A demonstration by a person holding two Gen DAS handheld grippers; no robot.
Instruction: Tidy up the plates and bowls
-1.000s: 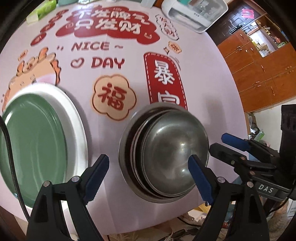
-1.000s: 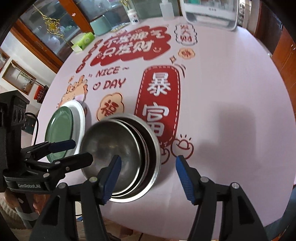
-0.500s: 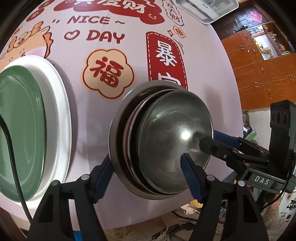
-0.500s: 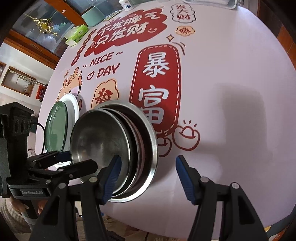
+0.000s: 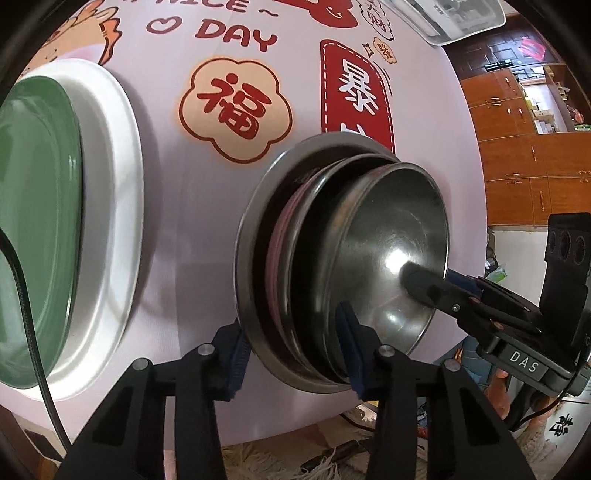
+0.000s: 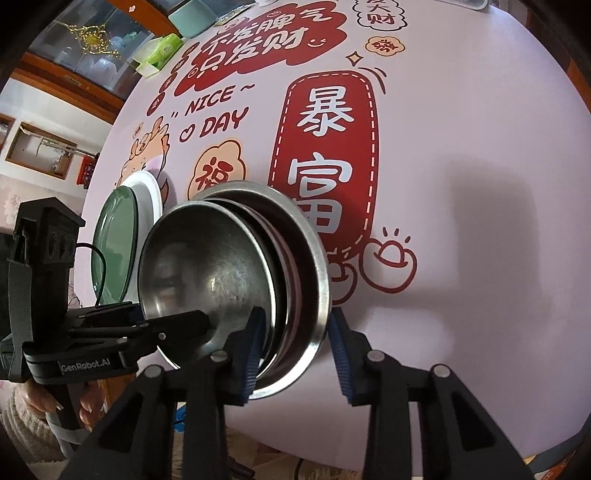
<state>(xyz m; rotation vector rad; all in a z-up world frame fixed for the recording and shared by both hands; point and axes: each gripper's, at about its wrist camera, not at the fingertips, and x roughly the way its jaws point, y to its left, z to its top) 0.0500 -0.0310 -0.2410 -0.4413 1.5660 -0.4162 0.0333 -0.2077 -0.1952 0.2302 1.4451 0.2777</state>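
A stack of nested steel bowls [image 5: 388, 236] [image 6: 207, 266] sits near the table's front edge. My left gripper [image 5: 293, 350] straddles its near left rim, jaws closing, one pad on the outer bowl's wall and one inside the inner bowl. My right gripper [image 6: 295, 350] straddles the opposite rim the same way, jaws closing, pads against the stack. Each shows in the other's view: the right gripper [image 5: 432, 275] and the left gripper [image 6: 170, 315], with one finger inside the top bowl. A green plate [image 5: 33, 221] [image 6: 114, 236] lies on a white plate [image 5: 118, 184] [image 6: 147, 188] to the left.
The round table [image 6: 461, 147] wears a pale printed cloth; its front edge runs just below the bowls. At the far side stand a white appliance [image 5: 461, 18], a green tissue box [image 6: 162, 48] and a teal container [image 6: 192, 18]. Wooden cabinets [image 5: 528, 166] stand at the right.
Both grippers came down over the bowl stack and their jaws narrowed from wide open onto its opposite rims. The bowls and plates stayed in place.
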